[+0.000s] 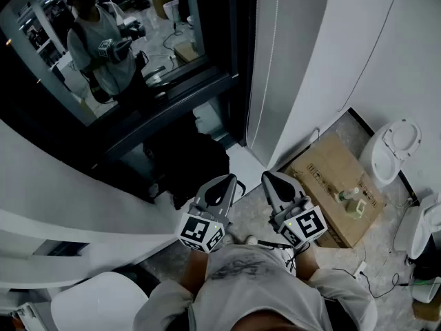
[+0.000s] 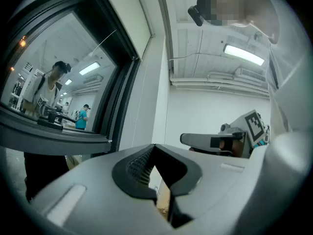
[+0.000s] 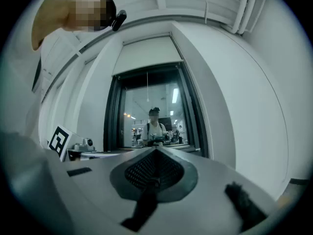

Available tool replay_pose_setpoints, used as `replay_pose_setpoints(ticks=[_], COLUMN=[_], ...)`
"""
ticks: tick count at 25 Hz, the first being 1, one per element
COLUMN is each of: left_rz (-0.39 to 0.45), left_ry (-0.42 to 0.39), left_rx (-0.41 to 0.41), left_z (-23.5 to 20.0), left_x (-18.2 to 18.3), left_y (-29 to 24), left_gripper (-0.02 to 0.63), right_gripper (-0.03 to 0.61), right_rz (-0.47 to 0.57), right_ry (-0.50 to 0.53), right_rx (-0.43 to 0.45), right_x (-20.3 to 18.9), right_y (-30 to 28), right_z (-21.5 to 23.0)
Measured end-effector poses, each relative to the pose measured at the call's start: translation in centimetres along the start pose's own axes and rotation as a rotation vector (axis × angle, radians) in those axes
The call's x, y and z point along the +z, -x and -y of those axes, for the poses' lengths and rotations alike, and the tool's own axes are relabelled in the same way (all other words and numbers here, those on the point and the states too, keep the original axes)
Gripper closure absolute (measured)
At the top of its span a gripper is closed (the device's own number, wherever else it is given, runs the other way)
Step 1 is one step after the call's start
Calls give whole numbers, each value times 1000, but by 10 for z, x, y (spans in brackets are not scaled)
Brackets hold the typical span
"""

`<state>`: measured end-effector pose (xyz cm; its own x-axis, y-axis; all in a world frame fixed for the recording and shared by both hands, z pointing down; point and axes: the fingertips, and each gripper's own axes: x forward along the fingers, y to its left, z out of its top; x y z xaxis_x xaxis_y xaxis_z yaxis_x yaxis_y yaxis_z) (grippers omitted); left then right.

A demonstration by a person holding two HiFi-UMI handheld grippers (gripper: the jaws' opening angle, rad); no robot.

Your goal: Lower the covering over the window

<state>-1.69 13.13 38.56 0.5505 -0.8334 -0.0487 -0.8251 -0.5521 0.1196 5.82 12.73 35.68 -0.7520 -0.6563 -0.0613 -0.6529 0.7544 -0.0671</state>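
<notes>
Fingers (image 2: 139, 168) of your left gripper (image 1: 223, 182) are clenched tip to tip with nothing between them, and those of your right gripper (image 1: 272, 181) are pressed together the same way, equally empty. You hold the two grippers side by side, near each other but apart, low in front of your body, with their tips aimed out toward the window (image 1: 103, 54). The covering (image 3: 146, 54), a pale roller blind, sits high inside the dark frame and hides only the top strip of the glass, so most of the pane under it is bare. A thin cord (image 3: 147, 84) hangs from the blind's lower edge at about the middle of the pane, well above and beyond your right gripper's tips. Neither gripper touches the cord or the covering. In the dark glass you can see a figure (image 3: 154, 126) facing you with a marker cube held at chest height. To the right of the frame a white wall (image 1: 386, 40) runs down to the floor (image 1: 386, 219). At its foot, off to your right, a flat cardboard box (image 1: 324, 174) lies with a couple of small bottles (image 1: 350, 198) standing on it. In the left gripper view your right gripper shows at the right, its marker cube turned toward the camera.
</notes>
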Motion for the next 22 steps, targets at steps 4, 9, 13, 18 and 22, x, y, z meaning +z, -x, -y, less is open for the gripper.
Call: replay_pose_setpoints(ticks=[4, 9, 13, 18, 22], left_rz=[-2, -4, -8, -16, -16], left_ry=[0, 1, 5, 11, 13], left_rx=[0, 1, 6, 16, 28], left_z=[1, 4, 9, 18, 29], left_x=[-1, -2, -2, -5, -7], left_y=[0, -2, -6, -13, -18], left_gripper=[612, 612, 612, 612, 612], right_gripper=[563, 563, 561, 561, 561], right_rz=[-3, 6, 23, 12, 17], right_ry=[0, -11, -9, -16, -22], right_rx=[1, -19, -17, -1, 14], right_x=[-1, -1, 3, 0, 2], right_y=[0, 3, 8, 15, 23], right_z=[-1, 4, 8, 17, 23])
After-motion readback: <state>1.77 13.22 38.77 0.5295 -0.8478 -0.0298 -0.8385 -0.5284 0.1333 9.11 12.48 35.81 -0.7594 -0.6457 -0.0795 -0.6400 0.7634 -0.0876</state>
